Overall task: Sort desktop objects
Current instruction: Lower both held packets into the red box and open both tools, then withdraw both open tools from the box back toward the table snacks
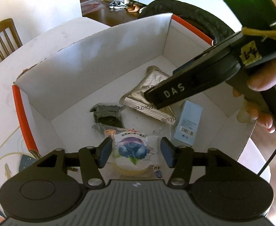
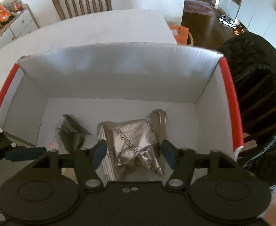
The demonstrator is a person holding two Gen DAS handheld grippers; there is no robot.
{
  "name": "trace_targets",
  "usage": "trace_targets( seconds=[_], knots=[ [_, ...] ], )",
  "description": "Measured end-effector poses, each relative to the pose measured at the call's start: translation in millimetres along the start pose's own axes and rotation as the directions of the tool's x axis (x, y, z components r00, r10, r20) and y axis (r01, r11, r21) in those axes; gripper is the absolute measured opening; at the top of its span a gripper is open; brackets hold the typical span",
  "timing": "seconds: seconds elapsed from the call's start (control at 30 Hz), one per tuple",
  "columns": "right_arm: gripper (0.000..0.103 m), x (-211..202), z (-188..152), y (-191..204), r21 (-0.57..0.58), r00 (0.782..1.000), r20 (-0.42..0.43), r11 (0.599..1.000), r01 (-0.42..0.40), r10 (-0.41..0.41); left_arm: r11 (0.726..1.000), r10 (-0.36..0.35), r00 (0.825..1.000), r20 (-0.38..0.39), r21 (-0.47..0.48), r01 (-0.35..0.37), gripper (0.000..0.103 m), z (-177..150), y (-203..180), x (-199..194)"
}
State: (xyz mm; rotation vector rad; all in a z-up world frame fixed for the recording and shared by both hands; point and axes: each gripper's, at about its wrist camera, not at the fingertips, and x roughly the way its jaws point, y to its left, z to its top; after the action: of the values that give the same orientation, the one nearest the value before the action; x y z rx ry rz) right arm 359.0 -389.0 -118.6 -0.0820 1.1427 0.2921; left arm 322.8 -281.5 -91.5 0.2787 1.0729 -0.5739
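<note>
Left gripper point(image 1: 135, 153) jaws wide apart, straddling blueberry snack pack point(image 1: 132, 150) low centre inside white box point(image 1: 92, 60), not pinching it. Right gripper point(image 2: 134, 153) spread open, empty, over silver foil pouch point(image 2: 136, 143) on the box floor, frame centre.

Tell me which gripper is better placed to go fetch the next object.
Probably the left gripper: open, near the box's front edge over the blueberry packet. The right gripper reaches deeper, over the silver pouch.

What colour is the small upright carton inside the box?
Light blue small carton, with a barcode; the left wrist view shows it best.
</note>
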Motion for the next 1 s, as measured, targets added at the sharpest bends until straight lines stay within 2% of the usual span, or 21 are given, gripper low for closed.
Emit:
trace_targets(
  seconds=[0.13, 0.5, 1.0],
  knots=[
    [0.067, -5.8, -4.8, -0.2, 0.005, 1.000, 0.006, 1.000, -0.005, 0.005, 1.000, 0.001, 1.000, 0.012, 0.000, -0.001, 0.065, -0.8, -0.4, -1.7],
    [0.067, -24.2, -0.3, 2.0, -0.004, 0.999, 0.034, 0.999, -0.039, 0.040, 1.000, -0.016, 0.998, 0.062, -0.014, 0.017, 0.065, -5.4, -5.5, -22.2],
    [0.067, -80.9, -10.7, 13.6, -0.060, 0.989, 0.110, 0.994, -0.091, 0.097, 0.998, -0.034, 0.988, 0.149, -0.044, 0.041, 0.065, -15.1, 1.3, -65.4]
  ],
)
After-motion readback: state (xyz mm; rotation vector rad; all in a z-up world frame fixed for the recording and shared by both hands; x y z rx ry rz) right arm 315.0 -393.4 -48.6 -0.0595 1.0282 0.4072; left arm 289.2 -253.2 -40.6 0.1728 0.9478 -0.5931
